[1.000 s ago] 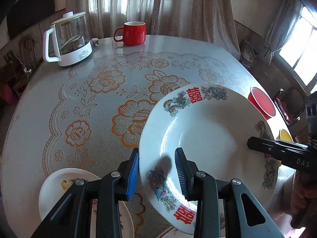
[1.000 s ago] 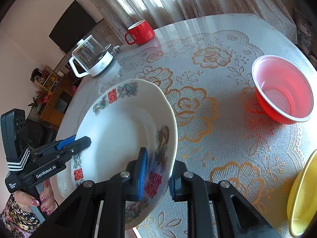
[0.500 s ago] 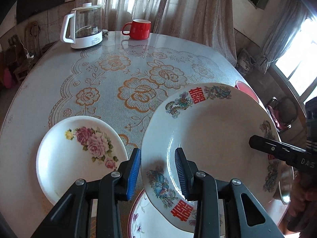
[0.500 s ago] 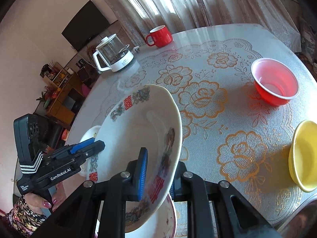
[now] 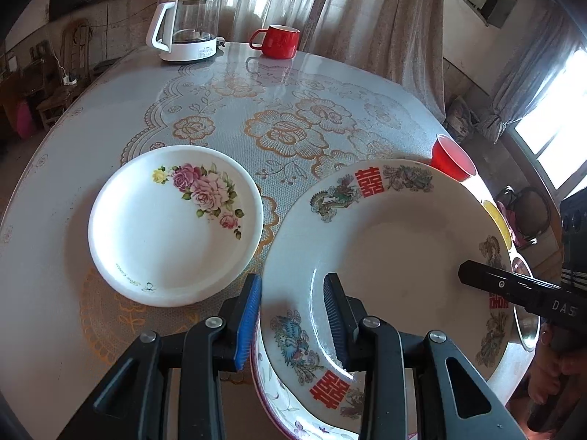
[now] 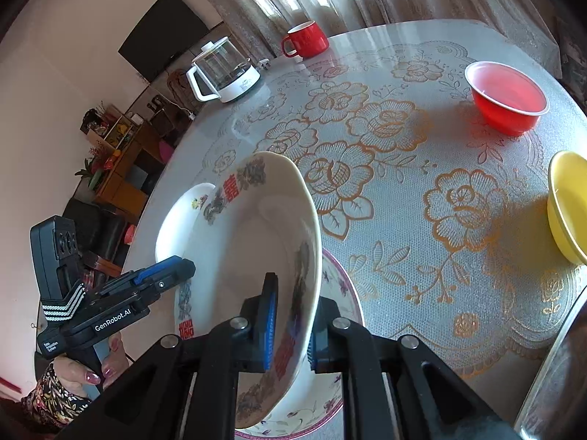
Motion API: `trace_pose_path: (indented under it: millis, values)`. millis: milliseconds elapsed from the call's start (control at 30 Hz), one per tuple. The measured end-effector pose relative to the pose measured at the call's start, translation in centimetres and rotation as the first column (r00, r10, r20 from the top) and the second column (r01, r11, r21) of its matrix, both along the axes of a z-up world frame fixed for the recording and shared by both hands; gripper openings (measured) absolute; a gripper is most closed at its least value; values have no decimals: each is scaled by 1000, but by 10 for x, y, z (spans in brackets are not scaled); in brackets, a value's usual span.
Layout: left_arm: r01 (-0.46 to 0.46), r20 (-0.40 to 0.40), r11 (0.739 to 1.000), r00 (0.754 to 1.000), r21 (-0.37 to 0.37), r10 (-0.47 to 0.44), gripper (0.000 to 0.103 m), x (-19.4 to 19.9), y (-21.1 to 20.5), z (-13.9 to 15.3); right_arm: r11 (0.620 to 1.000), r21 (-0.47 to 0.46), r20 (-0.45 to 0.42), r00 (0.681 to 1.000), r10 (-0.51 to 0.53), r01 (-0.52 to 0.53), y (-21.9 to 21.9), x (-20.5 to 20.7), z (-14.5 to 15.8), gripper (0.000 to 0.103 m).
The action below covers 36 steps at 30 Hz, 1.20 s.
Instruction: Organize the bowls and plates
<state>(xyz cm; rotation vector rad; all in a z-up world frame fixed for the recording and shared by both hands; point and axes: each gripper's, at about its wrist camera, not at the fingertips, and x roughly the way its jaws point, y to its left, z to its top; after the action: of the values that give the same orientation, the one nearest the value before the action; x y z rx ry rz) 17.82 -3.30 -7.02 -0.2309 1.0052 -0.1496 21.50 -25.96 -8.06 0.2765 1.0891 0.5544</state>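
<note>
White china first: the rose plate [image 5: 172, 220] lies flat on the table [image 5: 91, 117], free to receive. You hold the dragon plate [image 5: 396, 242] tilted above a purple-rimmed plate [image 6: 341, 286], left gripper [image 5: 291, 321] and right gripper [image 6: 290, 326] each clamped on opposite rims, both angled downward.

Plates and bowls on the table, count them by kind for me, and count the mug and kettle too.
Plates: 3, the dragon plate held by both grippers, the rose plate, a purple-rimmed plate beneath.
Bowls: 2, red bowl, yellow bowl.
Mugs: 1, red mug.
Kettles: 1, glass kettle.
Total: 7.
</note>
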Motion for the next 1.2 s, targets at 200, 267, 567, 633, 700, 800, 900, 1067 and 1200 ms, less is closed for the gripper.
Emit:
trace_pose_path:
  millis: [200,267,567,633,700,800,900,1067,1200]
  values:
    - [-1,-37,1000,999,21,1,35,-19,5,-14,1000,-4,-35,999,27,-27,9,-14,-12,12]
    - [-1,-35,999,999,39,3,35,-22,4,-14,1000,0,-54,998,30,-30,10,-16,-19,12]
    - [229,122,958,960,174,-251,20,-41,-67,19,998,20,-122,991,53,-51,21,-19,-47,13]
    - [254,120,946,952,203,-281,22,-45,-74,19,999,37,-138,990,26,-21,16,-19,-52,13]
    - [242,114,948,956,207,-269,22,-45,-72,17,999,39,-157,988,-5,12,7,-17,-57,13]
    - [177,100,971,976,163,-195,23,-39,-54,16,995,89,-196,980,-37,55,-8,-19,-65,13]
    - [86,88,988,991,126,-97,27,-36,-30,14,993,101,-198,979,-41,62,-13,-24,-67,13]
    - [-40,91,991,995,129,29,61,-35,0,11,997,61,-174,984,-36,47,-16,-32,-62,14]
    - [-69,54,988,997,135,63,65,-31,12,-1,998,40,-162,986,-38,45,-20,-33,-55,15]
